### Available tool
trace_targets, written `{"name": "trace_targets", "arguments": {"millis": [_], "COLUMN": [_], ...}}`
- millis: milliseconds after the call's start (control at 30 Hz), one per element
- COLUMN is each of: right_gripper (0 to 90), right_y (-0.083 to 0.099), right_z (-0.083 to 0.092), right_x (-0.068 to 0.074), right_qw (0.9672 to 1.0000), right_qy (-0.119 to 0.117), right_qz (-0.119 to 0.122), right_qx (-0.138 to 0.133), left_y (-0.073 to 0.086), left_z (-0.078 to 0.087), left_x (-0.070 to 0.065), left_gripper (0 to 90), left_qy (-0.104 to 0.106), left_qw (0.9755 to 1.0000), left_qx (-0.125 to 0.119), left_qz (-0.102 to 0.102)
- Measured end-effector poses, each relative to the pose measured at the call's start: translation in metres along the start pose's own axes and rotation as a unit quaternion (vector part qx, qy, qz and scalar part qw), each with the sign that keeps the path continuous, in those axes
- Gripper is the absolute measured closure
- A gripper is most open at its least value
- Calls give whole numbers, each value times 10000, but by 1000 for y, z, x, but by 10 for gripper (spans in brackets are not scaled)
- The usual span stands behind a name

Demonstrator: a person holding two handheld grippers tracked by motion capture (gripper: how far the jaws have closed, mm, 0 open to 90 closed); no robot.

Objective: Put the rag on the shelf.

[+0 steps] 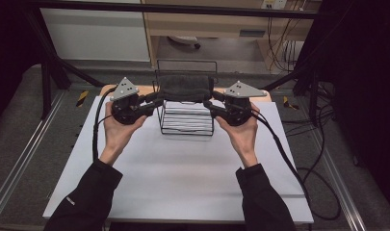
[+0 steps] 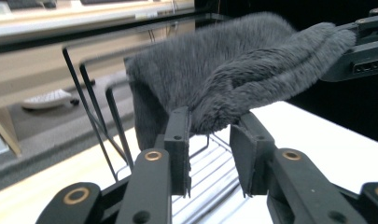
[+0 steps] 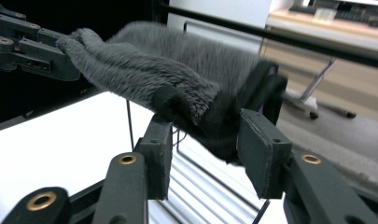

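A dark grey fluffy towel (image 1: 185,87) is stretched across the top of a black wire rack (image 1: 188,126) at the back of the white table. My left gripper (image 1: 159,100) holds the towel's left end and my right gripper (image 1: 207,102) its right end. In the left gripper view the towel (image 2: 214,65) fills the gap between the jaw tips of the left gripper (image 2: 210,135), with the right gripper (image 2: 352,42) at the far end. In the right gripper view the towel (image 3: 177,70) bulges between the jaws of the right gripper (image 3: 205,135), and the left gripper (image 3: 60,44) grips the far end.
The white table top (image 1: 183,178) reaches from the rack to the front edge. A black cable (image 1: 289,159) trails off the right side to the floor. Black frame posts (image 1: 45,82) stand at the back corners. The rack's upright wires (image 2: 91,107) rise behind the towel.
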State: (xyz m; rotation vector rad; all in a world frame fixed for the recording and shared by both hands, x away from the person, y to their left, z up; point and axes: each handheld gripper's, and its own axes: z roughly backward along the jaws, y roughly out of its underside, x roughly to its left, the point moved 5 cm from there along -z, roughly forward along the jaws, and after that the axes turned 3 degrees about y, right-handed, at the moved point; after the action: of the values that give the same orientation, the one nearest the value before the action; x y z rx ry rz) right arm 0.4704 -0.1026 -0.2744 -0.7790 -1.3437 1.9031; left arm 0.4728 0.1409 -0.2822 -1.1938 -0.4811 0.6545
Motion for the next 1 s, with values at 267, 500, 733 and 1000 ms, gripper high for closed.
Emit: {"name": "trace_targets", "arguments": {"millis": [267,500,733,1000], "right_gripper": [518,461,272,94], "right_y": [29,51,70,73], "right_z": [-14,-30,-31,-10], "right_x": [-2,-11,-20,-23], "right_qw": [9991,9981,9966,9956], "right_qy": [-168,-115,-186,-330], "right_qz": [-275,-474,-663,-705], "right_qx": [288,384,460,518], "left_y": [22,37,53,64], "left_z": [-17,-32,-29,-15], "left_x": [4,11,18,19], "left_gripper": [639,597,474,305], "left_qy": [-57,-164,-154,-107], "left_qw": [9993,9981,9965,9932], "left_qx": [350,548,686,1058], "left_qz": [100,233,458,468]}}
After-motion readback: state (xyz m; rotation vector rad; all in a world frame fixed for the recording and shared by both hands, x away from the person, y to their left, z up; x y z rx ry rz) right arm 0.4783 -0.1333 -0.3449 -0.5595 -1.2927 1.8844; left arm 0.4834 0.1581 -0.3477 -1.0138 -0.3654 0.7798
